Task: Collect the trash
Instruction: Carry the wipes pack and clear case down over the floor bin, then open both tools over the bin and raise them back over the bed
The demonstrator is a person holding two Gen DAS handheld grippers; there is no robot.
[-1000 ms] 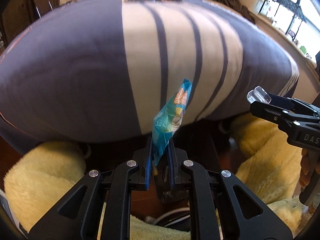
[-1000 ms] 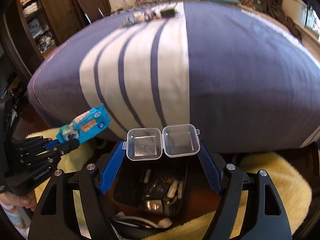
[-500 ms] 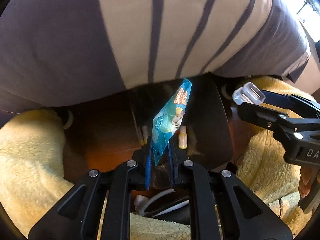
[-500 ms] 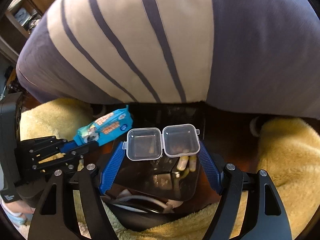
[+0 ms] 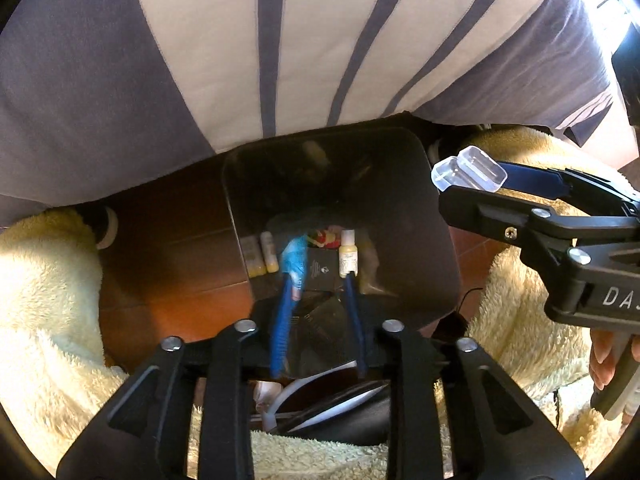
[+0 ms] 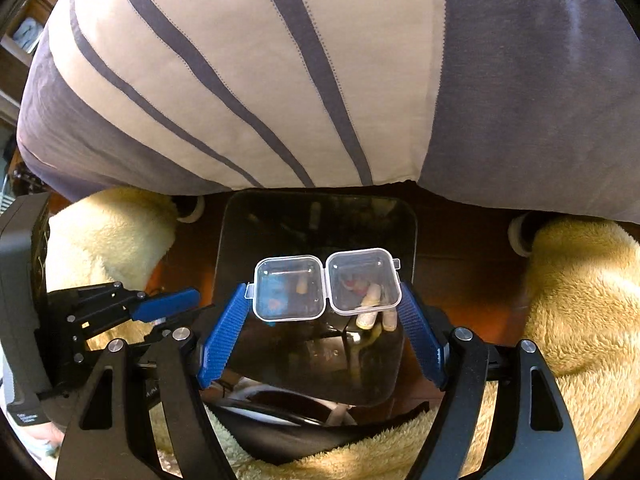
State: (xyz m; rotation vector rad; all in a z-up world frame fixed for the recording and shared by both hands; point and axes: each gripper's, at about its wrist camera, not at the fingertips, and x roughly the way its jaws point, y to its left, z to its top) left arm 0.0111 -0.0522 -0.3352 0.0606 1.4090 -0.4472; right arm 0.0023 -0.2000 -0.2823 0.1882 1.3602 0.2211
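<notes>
Left tool (image 5: 318,276) hangs with its fingers spread over the black bin (image 5: 436,240), the blue snack wrapper (image 5: 295,258) it gripped half a second ago now dropping free among the small bottles in the bin. Right tool (image 6: 326,312) stays clamped on the clear hinged plastic case (image 6: 327,283), poised above the same bin at the foot of the striped bed (image 6: 280,80). With the wrapper binned, the case looks next to go.

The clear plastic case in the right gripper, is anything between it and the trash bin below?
Nothing visible. The clear case, lid open, is held by the right gripper right above the black bin, whose open top is uncovered.
</notes>
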